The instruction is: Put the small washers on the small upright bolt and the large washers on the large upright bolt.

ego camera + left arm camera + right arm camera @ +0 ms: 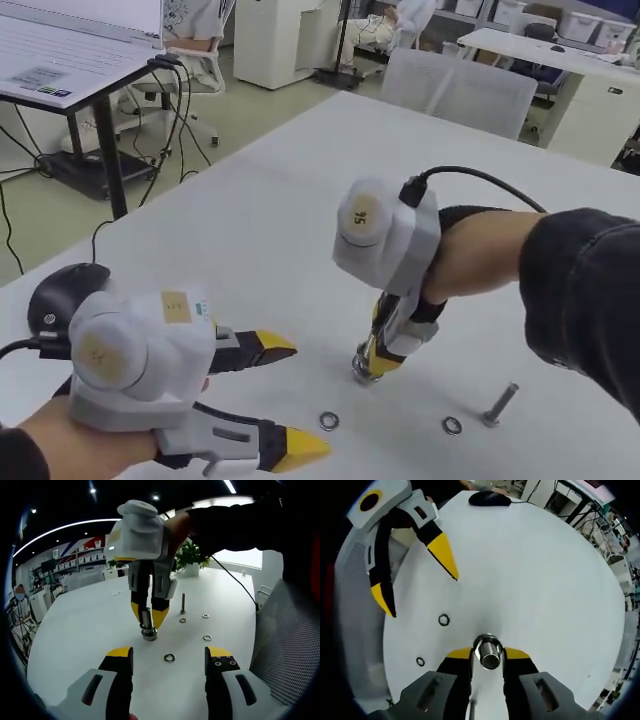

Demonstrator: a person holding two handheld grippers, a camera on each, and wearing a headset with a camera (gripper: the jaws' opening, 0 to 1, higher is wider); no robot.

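Note:
My right gripper (375, 362) points straight down at the white table (260, 230) and is shut on the large upright bolt (366, 366). In the right gripper view the bolt's threaded top (489, 652) sits between the yellow jaws. The bolt's wide base (148, 634) rests on the table. My left gripper (308, 397) is open at the lower left, with nothing between its fingers. One washer (328, 420) lies just ahead of it, another washer (452, 426) further right. The small bolt (183, 604) stands upright behind the right gripper, with two washers (205, 615) near it.
A black mouse (62, 290) lies at the table's left edge. A desk with a laptop (70, 40) stands beyond to the left, and a mesh chair (460, 90) at the far side. The table's far half is bare white surface.

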